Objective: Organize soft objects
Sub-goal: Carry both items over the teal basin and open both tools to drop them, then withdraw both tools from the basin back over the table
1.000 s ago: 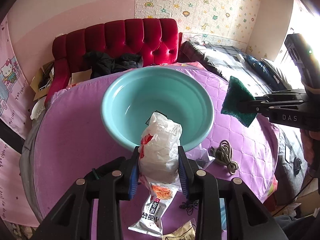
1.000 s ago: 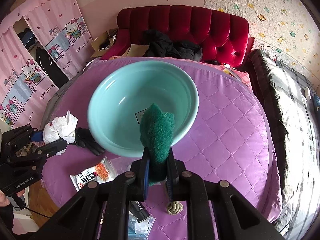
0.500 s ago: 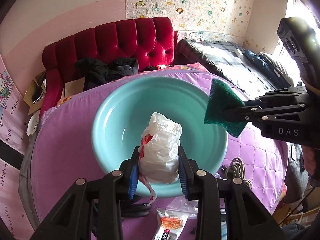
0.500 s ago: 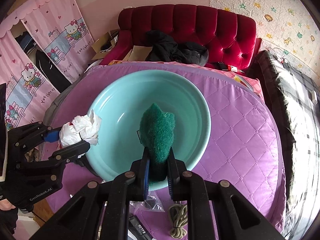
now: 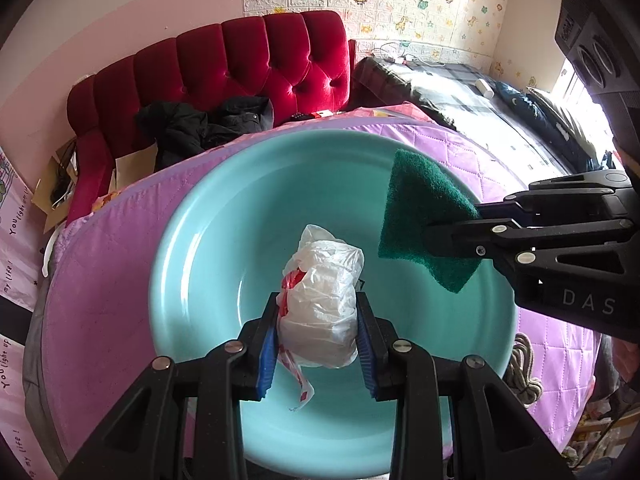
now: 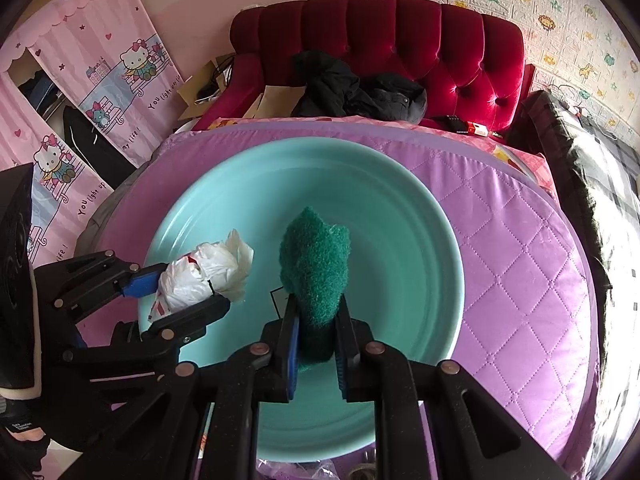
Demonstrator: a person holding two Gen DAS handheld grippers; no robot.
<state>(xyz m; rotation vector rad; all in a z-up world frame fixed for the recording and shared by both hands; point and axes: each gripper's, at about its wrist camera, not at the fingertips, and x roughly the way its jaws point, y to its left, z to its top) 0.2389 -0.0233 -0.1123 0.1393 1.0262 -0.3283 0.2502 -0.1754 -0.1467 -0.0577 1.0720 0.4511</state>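
Note:
A big turquoise basin [image 5: 192, 264] [image 6: 420, 240] sits on the round table with the purple quilted cover [image 5: 92, 288] [image 6: 520, 260]. My left gripper [image 5: 318, 320] [image 6: 188, 284] is shut on a crumpled white plastic bag [image 5: 324, 312] [image 6: 204, 276] with red print, held above the basin's hollow. My right gripper [image 6: 316, 320] [image 5: 448, 236] is shut on a dark green scouring pad [image 6: 314, 260] [image 5: 424, 216], also over the basin, to the right of the bag. Both point steeply down.
A coil of rope [image 5: 524, 368] lies on the cover by the basin's right rim. A red tufted sofa [image 6: 400, 48] with black clothes [image 6: 360, 92] stands behind the table. A bed with dark bedding [image 5: 460, 96] is at the right, pink curtains [image 6: 80, 92] at the left.
Both grippers have moved forward and down from the table's near side to above the basin, still gripping the bag and the pad. The snack packets on the cover have dropped out of view.

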